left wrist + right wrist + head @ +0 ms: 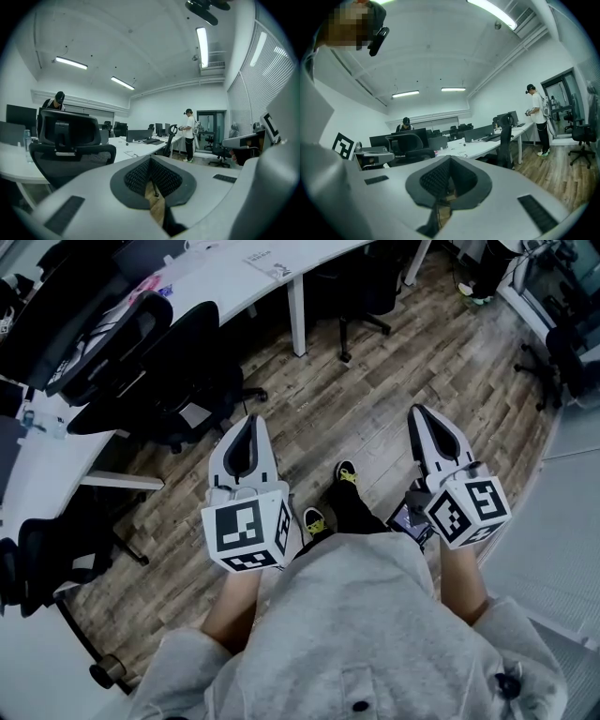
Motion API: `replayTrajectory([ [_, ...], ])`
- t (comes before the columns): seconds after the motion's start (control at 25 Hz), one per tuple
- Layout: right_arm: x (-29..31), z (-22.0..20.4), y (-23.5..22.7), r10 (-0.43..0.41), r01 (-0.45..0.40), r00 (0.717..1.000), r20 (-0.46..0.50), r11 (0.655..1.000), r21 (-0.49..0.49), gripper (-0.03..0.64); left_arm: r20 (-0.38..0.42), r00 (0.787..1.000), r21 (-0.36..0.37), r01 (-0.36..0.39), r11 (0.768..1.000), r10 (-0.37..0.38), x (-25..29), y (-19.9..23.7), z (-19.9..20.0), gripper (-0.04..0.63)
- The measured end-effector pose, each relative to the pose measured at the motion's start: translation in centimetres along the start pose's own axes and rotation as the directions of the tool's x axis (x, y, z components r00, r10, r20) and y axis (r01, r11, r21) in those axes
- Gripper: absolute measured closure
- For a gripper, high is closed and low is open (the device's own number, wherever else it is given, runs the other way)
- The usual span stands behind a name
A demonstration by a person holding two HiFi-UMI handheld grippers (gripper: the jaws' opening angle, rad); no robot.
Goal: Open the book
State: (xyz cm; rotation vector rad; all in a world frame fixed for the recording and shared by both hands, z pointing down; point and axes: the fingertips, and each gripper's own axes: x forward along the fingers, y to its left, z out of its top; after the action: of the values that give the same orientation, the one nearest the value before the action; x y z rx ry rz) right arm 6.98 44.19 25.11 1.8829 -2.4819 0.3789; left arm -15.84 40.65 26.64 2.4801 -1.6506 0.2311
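Observation:
No book shows in any view. In the head view my left gripper (pixel 251 420) and my right gripper (pixel 418 411) are held out side by side over a wooden floor (pixel 394 381), both pointing away from me. Each has its jaws closed together at the tips with nothing between them. The left gripper view shows the left gripper (pixel 150 160) with its dark pads meeting, aimed along a row of desks. The right gripper (pixel 449 160) looks the same in its own view.
A long white desk (pixel 234 277) with black office chairs (pixel 159 381) runs along the left. A black chair (pixel 70 140) stands close to the left gripper. One person (pixel 189 133) stands far off by a door; another (pixel 405 124) sits behind monitors.

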Motion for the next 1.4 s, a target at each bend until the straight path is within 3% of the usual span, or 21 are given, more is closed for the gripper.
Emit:
replayTrajectory([
  [0.32, 2.0, -0.6, -0.2, -0.041, 0.04, 0.999, -0.025, 0.998, -0.047, 0.592, 0.007, 1.0, 0.001, -0.018, 1.0, 0.018, 0.1, 1.0, 0.1, 0.586],
  [0.64, 5.7, -0.2, -1.0, 0.01, -0.01, 0.999, -0.034, 1.0, 0.002, 0.592, 0.005, 0.999, 0.009, -0.032, 0.999, 0.032, 2.8, 2.1, 0.7, 0.586],
  [0.96, 9.2, 0.0, -2.9, 0.033, -0.033, 0.999, -0.03, 0.999, 0.029, 0.592, -0.01, 0.999, 0.016, -0.032, 0.999, 0.032, 7.4, 2.4, 1.1, 0.586],
  [1.4, 16.0, 0.3, -8.2, 0.049, -0.052, 0.996, -0.068, 0.998, -0.035, 0.592, -0.054, 0.999, 0.027, 0.0, 1.0, 0.001, 17.5, 1.6, 1.9, 0.586],
])
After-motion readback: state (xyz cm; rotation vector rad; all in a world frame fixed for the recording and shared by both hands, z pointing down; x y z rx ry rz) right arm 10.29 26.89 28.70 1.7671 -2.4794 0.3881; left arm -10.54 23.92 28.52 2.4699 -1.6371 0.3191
